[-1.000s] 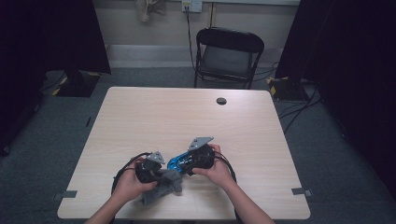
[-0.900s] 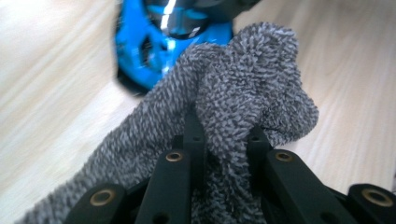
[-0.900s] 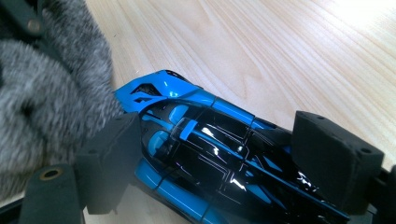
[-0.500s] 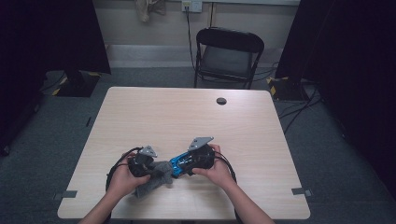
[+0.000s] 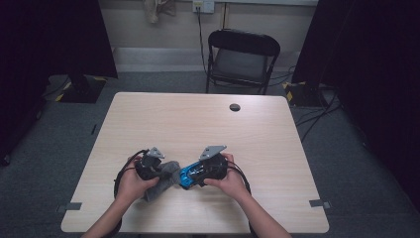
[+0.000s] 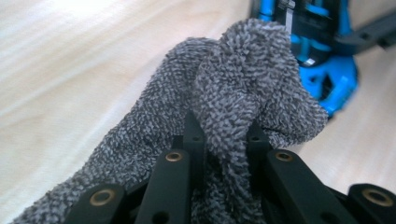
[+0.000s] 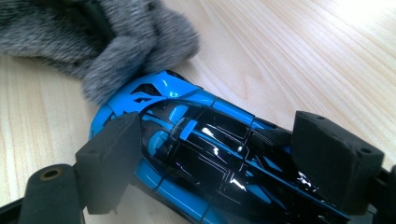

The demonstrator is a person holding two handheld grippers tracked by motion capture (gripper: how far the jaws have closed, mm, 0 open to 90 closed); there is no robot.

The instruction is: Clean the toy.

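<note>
Near the front edge of the table (image 5: 277,148), close to the person, a blue and black toy car (image 7: 205,140) lies on the pale wood with a grey cloth (image 6: 233,88) bunched against its nose. The car is glossy, with a bright blue body, black panels and blue lines over its roof; in the high view it shows as a blue shape (image 5: 187,174) between the two hands. The cloth is a thick, looped terry in mottled grey, folded into a soft roll, and in the high view it lies (image 5: 163,174) just left of the car, touching it.

The right gripper (image 7: 233,163) has its jaws set wide, one pad on each side of the car's body, gripping it across its width. The left gripper (image 6: 223,135) has its jaws nearly together, pinching a fold of the cloth that rises between them.

In the left gripper view the cloth hides most of the car's front, while in the right gripper view the cloth covers the tip of the nose. Farther off, a small dark round cap (image 5: 235,107) sits in the table near its far edge, and a black folding chair (image 5: 242,57) stands beyond it on the grey floor
</note>
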